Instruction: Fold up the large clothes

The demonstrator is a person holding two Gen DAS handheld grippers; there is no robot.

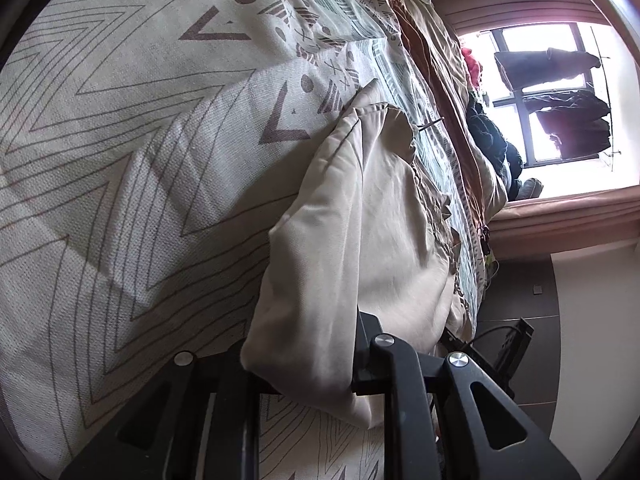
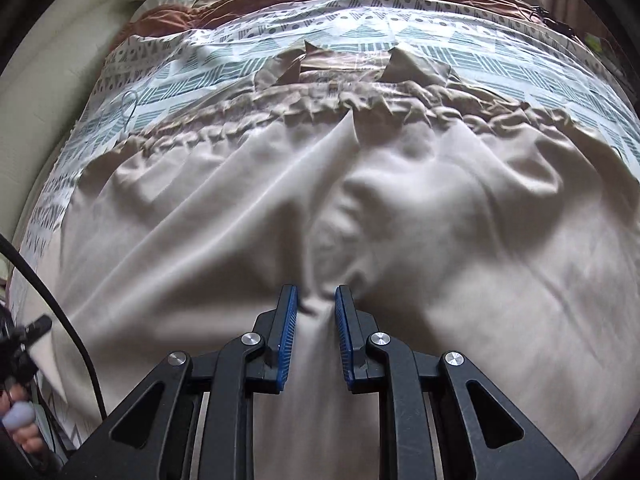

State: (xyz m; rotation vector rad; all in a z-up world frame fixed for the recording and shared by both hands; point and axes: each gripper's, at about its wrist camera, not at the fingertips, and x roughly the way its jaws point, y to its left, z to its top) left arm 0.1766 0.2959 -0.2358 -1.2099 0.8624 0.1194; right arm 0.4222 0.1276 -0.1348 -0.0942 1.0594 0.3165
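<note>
Daylight floods in through the blown-out white window (image 1: 560, 92), silhouetting the dark clothes hung there. A soft shadow band crosses the pale zigzag-patterned bedsheet (image 1: 120, 140). The beige satin garment (image 2: 440, 240) shows streaky motion blur and glare. Both fisheye views bend and darken at the edges.

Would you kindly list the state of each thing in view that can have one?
Beige garment: spread on the bed, wrinkled, partly gathered.
Left hand-held gripper: shut on a bunched part of the beige garment.
Right hand-held gripper: shut on a pinched ridge of the beige garment.
Patterned bedsheet: lying flat under the garment.
Clothes at window: hanging.
</note>
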